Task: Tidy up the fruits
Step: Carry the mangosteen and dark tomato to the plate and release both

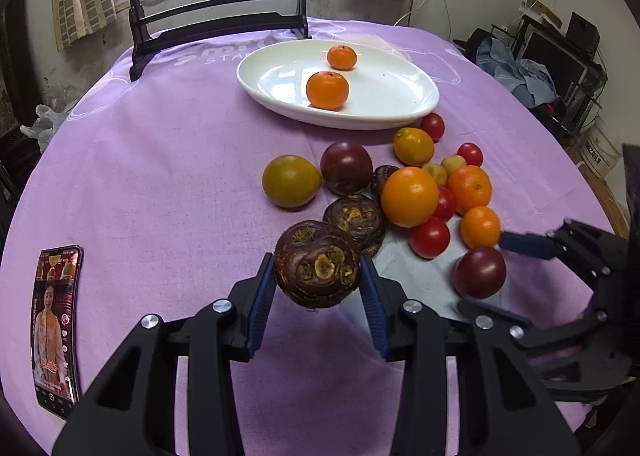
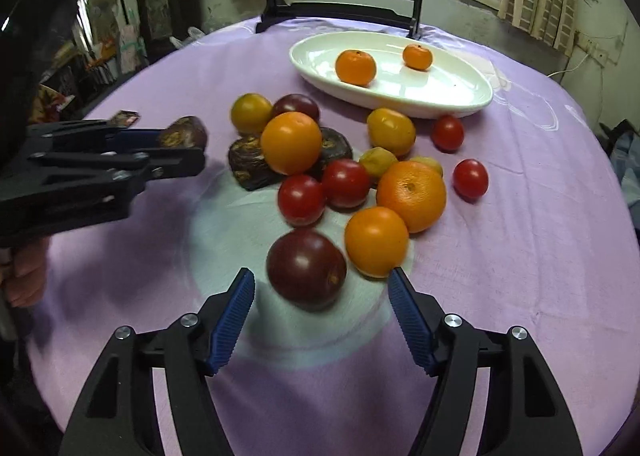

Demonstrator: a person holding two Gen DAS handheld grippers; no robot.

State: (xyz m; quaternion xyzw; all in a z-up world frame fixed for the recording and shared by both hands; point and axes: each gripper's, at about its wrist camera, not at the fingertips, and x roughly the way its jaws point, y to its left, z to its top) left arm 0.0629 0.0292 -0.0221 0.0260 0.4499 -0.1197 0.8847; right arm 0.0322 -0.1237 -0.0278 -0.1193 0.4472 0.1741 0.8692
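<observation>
Far left on the purple tablecloth (image 1: 160,160), a phone (image 1: 56,328) is lying flat with its screen lit. My left gripper (image 1: 318,276) is clamping a dark brown water chestnut (image 1: 317,263) between its blue pads, holding it off the cloth. A second water chestnut (image 1: 354,221) is sitting just behind it at the edge of the loose fruit pile: a green-yellow fruit (image 1: 291,181), a big orange (image 1: 409,196), cherry tomatoes (image 1: 429,237). The white oval plate (image 1: 384,118) is sitting beyond the pile, carrying two mandarins (image 1: 327,90). On the right, my right gripper (image 2: 322,292) is hanging with jaws apart, gripping nothing, flanking a dark purple plum (image 2: 306,268); one pad is almost touching a small orange (image 2: 376,241).
</observation>
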